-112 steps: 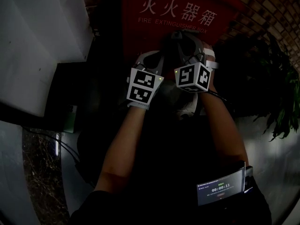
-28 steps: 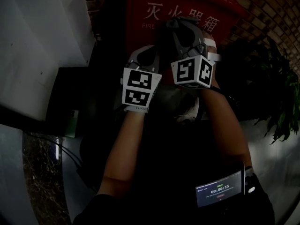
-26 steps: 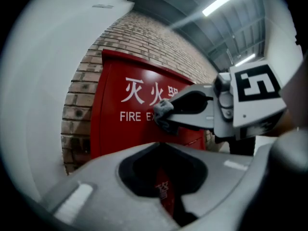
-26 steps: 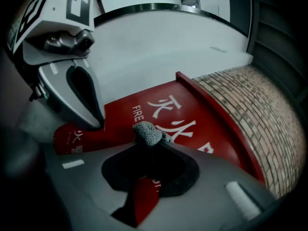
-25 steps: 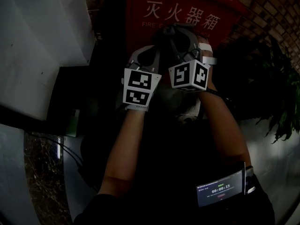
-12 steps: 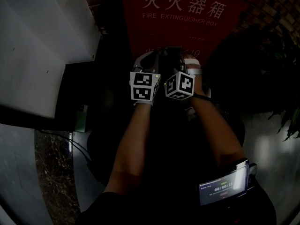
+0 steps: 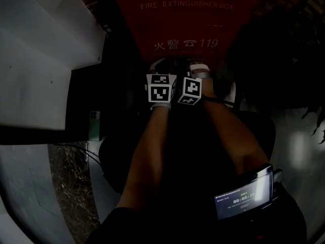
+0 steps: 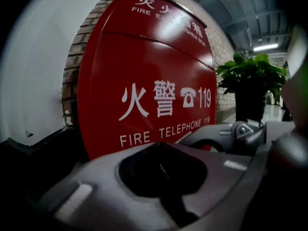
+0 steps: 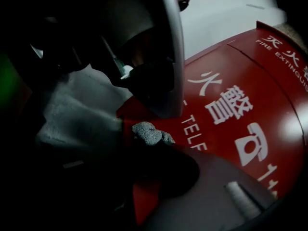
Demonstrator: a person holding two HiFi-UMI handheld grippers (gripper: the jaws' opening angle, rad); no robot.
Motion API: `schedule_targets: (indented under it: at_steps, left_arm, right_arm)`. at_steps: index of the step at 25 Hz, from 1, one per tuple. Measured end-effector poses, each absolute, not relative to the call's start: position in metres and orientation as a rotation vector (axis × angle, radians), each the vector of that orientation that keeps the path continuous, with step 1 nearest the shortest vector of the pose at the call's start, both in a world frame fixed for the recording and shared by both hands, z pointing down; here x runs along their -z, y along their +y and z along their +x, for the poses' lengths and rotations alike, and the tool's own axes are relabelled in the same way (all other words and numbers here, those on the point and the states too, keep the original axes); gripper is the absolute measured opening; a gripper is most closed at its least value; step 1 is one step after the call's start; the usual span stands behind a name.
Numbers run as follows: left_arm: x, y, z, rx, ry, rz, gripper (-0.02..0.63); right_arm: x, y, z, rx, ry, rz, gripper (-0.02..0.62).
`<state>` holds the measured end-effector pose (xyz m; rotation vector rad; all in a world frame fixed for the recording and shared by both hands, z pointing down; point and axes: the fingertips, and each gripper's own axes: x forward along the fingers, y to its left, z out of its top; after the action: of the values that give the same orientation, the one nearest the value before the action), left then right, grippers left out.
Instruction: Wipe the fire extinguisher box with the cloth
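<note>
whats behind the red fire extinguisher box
A brick wall shows past the fire extinguisher box at its left edge and to its right, by the potted plant. The stretch directly behind the box is covered by it.

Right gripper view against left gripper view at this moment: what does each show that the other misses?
Only the right gripper view shows the grey cloth, pinched in the jaws of the right gripper close to the red panel. Only the left gripper view shows the potted plant, the brick wall and a ceiling light; the left gripper has its jaws together with nothing in them. Both show the red fire extinguisher box with its white 119 lettering.
</note>
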<state>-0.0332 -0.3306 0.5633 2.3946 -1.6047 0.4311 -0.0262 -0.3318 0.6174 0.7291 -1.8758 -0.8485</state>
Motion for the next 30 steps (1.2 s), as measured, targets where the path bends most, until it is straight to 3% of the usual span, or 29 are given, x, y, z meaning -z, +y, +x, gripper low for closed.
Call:
schedule_targets:
  at_steps: [7, 14, 22, 30]
  left_arm:
    - [-0.6, -0.329, -0.034, -0.556, -1.529, 2.308, 0.003]
    - [-0.589, -0.332, -0.031, -0.449, -1.522, 2.3, 0.003]
    - [-0.482, -0.336, -0.039, -0.359, -1.725, 2.553, 0.003]
    - [-0.333, -0.296, -0.045, -0.196, -1.877, 2.825, 0.003]
  right_arm:
    - [-0.666, -0.331, -0.02, 0.738, -1.852, 0.629, 0.066]
    - [-0.676, -0.328, -0.014, 0.642, -1.895, 0.612, 0.069]
    - [-0.57, -0.315, -0.029, 0.855, -1.965, 0.789, 0.071]
    - [-0.353, -0.316, -0.019, 1.121, -2.075, 1.127, 0.071]
